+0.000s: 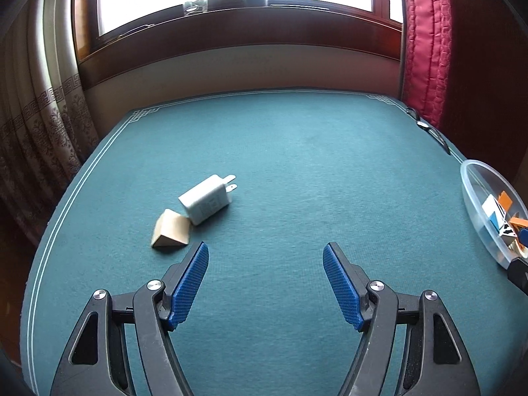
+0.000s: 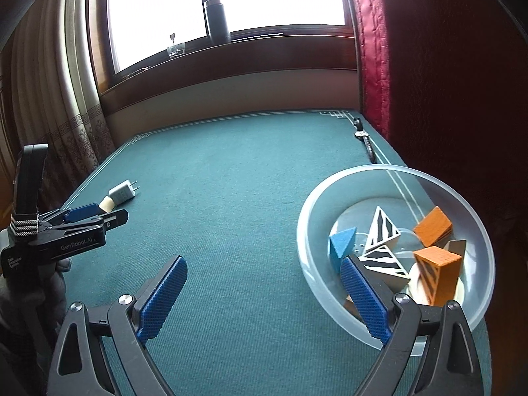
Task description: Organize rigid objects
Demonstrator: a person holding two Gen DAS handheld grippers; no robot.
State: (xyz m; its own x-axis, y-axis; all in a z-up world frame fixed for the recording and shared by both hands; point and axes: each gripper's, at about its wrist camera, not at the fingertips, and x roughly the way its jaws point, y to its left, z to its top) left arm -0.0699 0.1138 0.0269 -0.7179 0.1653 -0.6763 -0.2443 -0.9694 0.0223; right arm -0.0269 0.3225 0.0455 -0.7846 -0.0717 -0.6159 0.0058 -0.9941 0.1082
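A beige wooden wedge block (image 1: 171, 229) lies on the green table next to a white plug charger (image 1: 207, 202), touching it. My left gripper (image 1: 265, 251) is open and empty, its left fingertip just right of the wedge. In the right wrist view the wedge (image 2: 106, 203) and charger (image 2: 123, 192) sit at the far left behind my left gripper (image 2: 95, 213). My right gripper (image 2: 264, 260) is open and empty, its right finger over the near rim of a clear plastic bowl (image 2: 310, 204). The bowl holds several blocks: blue (image 2: 341, 242), orange (image 2: 432, 226), zebra-striped (image 2: 382, 227).
A wristwatch (image 2: 364, 140) lies at the table's far right edge, by a red curtain (image 2: 373, 66). The bowl (image 1: 475, 198) shows at the right edge of the left wrist view. A dark flask (image 2: 216, 19) and a small glass (image 2: 176, 49) stand on the windowsill.
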